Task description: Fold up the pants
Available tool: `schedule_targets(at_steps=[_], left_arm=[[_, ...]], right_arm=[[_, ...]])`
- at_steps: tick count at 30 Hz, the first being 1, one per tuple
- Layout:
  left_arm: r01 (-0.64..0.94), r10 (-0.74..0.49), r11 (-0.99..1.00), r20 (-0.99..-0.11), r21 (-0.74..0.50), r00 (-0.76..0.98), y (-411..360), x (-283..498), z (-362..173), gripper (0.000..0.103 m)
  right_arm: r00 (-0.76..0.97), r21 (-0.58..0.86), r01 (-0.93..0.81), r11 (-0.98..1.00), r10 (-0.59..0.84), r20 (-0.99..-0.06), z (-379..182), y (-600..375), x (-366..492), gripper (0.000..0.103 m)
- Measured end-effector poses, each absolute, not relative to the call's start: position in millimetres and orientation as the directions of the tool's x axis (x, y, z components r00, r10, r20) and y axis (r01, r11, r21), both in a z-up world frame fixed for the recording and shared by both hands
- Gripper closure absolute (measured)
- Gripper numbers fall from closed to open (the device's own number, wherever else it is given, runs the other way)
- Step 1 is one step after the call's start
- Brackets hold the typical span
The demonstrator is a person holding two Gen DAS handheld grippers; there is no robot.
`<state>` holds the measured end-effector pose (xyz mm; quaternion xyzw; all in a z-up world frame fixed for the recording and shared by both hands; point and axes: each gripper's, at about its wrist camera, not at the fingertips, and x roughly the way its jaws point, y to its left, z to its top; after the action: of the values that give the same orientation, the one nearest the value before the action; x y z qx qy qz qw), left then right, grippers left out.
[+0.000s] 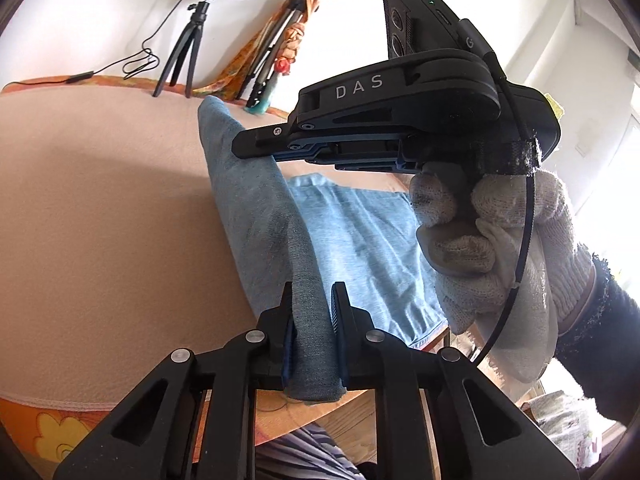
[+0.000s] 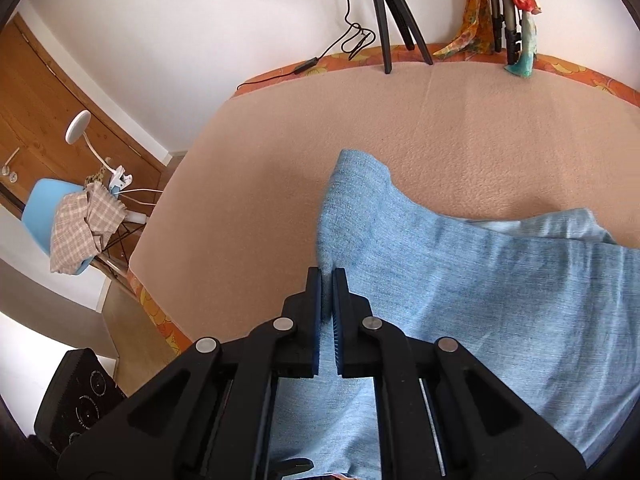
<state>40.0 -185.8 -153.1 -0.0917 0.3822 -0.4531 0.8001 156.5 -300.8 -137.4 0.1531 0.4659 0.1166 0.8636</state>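
Observation:
Light blue denim pants lie on a peach blanket-covered table. My left gripper is shut on a raised fold of the pants near the table's front edge. My right gripper, held by a gloved hand, grips the same raised edge farther back. In the right wrist view, my right gripper is shut on the pants' edge, and the rest of the pants spreads to the right over the table.
A ring light tripod with a cable stands at the table's far edge, beside folded tripods and orange floral cloth. A blue chair with a checked cloth and a white clip lamp stand left of the table.

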Motion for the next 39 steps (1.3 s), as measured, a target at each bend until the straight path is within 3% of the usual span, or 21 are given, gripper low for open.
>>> schedule_targets(at_steps=[35,39], left_arm=[[0.863,-0.865,0.255,-0.501,-0.435,0.003,-385,0,-124,0.091],[0.854,-0.857,0.230,-0.512,-0.466,-0.048,-403,-4,-123,0.088]], right_arm=[[0.639,0.226,0.264,0.938,0.005,-0.770,-102,-503,35,0.098],[0.631,0.198,0.302,0.932,-0.040,-0.774,-101,-521,21,0.099]])
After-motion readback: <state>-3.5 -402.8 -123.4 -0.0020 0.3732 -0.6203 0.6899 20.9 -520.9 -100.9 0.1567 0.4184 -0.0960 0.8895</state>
